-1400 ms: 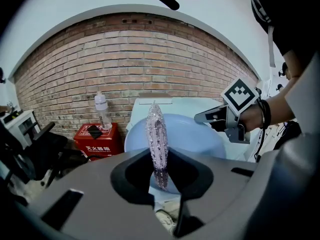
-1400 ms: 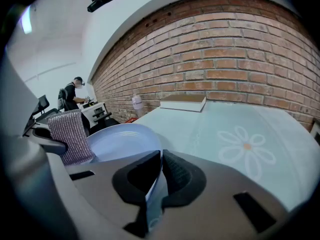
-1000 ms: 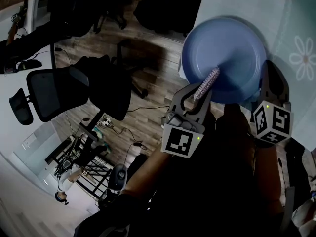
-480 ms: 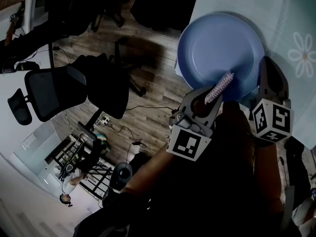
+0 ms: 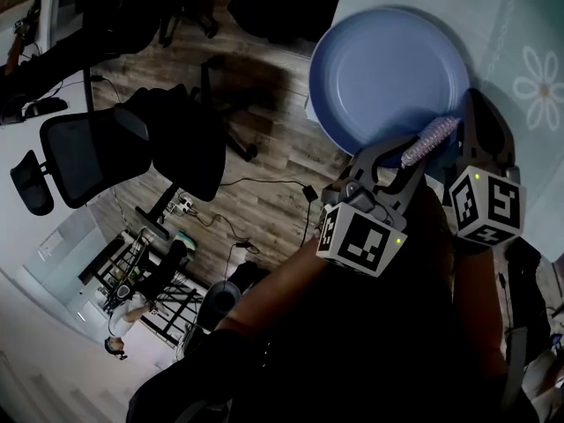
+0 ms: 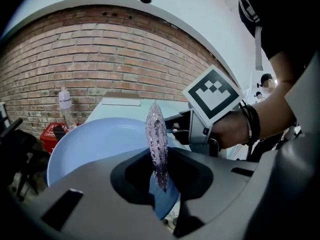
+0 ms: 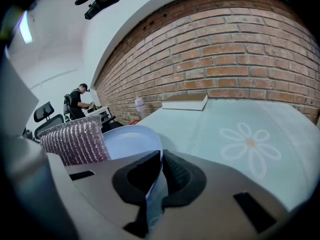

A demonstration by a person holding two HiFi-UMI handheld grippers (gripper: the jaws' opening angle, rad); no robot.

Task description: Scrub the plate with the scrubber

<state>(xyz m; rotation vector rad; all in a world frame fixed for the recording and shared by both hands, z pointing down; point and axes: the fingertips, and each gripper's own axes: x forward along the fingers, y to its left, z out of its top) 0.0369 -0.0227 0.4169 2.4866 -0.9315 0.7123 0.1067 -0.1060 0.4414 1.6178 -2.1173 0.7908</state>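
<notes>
Two hand-held grippers at a blue plate (image 5: 388, 73). The plate is held at the edge of the pale table (image 5: 520, 33), which carries a printed daisy (image 7: 248, 145); seen from the head view, its left part reaches out over the wooden floor (image 5: 273, 157). The right gripper (image 7: 159, 171) has its jaws closed on the plate's near rim, the thin blue edge standing between the two dark pads. The left gripper (image 6: 160, 170) is clamped on the lower end of a glittering purple scrubber (image 6: 156, 139), which stands edge-on between its jaws and rises in front of the plate's hollow. In the head view the scrubber lies at the plate's near rim, just beside the right gripper; whether it touches the plate cannot be told. The person's hand (image 6: 235, 131) shows behind the right gripper's marker cube (image 6: 212, 94). Behind: a brick wall (image 7: 235, 54), a flat box (image 7: 185, 102) on the table, a bottle (image 6: 65, 104), an office chair (image 5: 84, 152).
</notes>
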